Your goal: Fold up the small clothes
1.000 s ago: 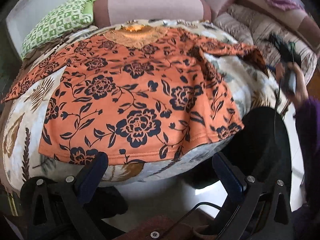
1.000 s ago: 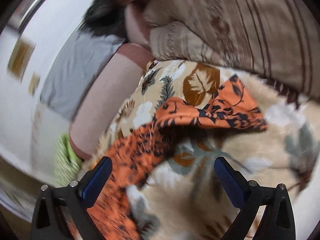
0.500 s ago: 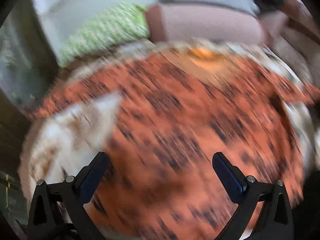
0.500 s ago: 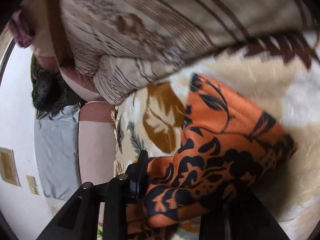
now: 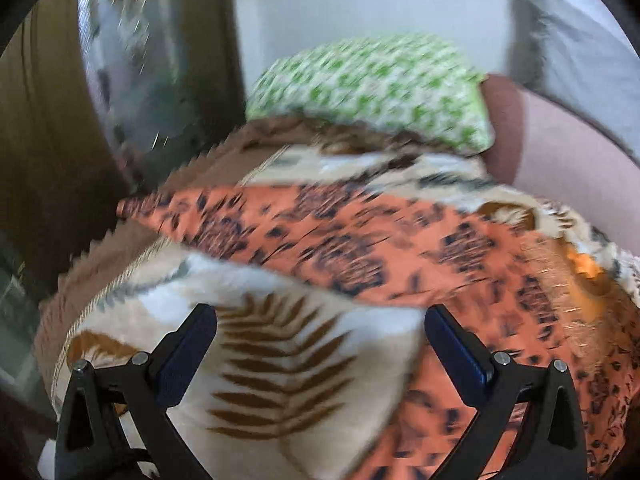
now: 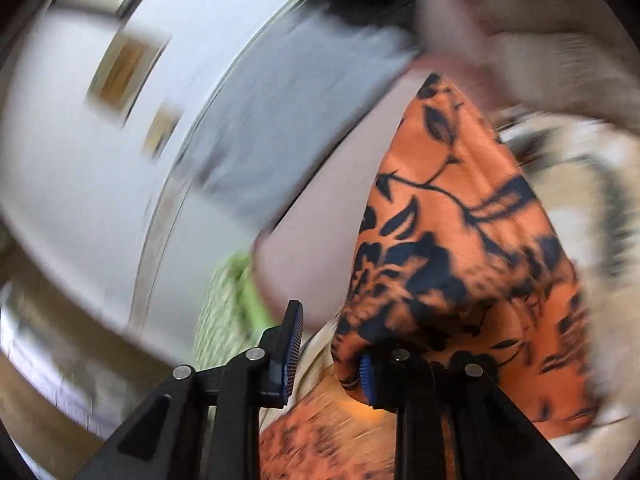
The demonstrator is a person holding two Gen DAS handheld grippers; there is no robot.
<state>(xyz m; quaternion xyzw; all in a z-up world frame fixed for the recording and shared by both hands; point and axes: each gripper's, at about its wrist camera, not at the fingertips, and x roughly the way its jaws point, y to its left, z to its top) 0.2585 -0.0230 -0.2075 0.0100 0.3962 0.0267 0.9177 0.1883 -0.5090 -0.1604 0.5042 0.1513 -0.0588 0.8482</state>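
While the left gripper (image 5: 320, 340) hangs wide open over a plush leaf-print blanket (image 5: 280, 380), right gripper (image 6: 330, 350), jaws just narrowed, pinches the orange floral top (image 6: 460, 248), bunched, lifted off the blanket w/ body spread flat.

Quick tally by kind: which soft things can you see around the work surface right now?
Orange floral garment: 1
Leaf-print blanket: 1
Green patterned pillow: 1
Pink bolster: 1
Total: 4
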